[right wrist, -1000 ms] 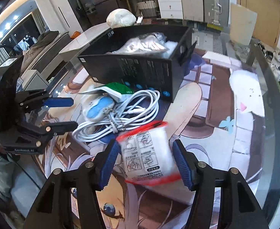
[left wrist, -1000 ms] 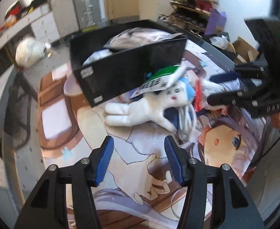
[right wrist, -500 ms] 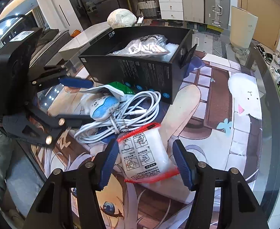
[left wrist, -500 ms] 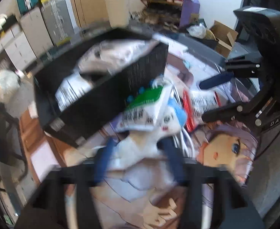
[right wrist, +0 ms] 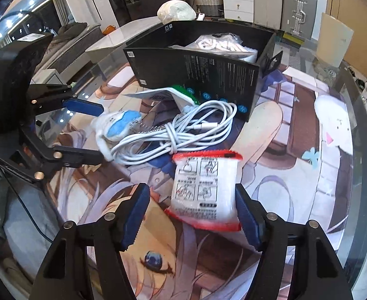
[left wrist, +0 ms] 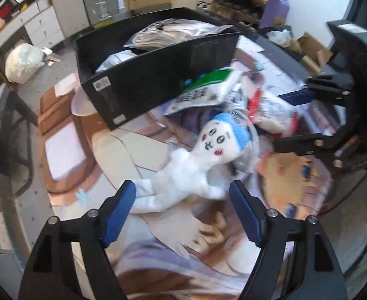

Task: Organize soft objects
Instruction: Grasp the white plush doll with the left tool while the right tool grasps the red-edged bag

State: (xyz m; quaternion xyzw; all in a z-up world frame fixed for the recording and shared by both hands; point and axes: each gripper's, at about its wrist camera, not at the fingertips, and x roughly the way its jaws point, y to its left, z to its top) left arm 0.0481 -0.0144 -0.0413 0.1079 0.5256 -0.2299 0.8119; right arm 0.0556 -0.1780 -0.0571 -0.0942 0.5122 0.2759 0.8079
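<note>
Two wide claws, left (left wrist: 182, 200) over blurred plush doll (left wrist: 196, 165), right (right wrist: 192, 208) around half-hidden packet (right wrist: 204, 190).

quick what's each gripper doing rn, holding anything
Left gripper: open, jaws just widened, plush doll between them, ungripped.
Right gripper: open, jaws just widened, red-edged packet between them.

Bright daylight, fisheye warp, slight motion blur

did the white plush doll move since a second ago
Yes. The plush doll now lies away from the black box, nearer the left gripper, whose jaws have just been opening, astride it but not pressing.
</note>
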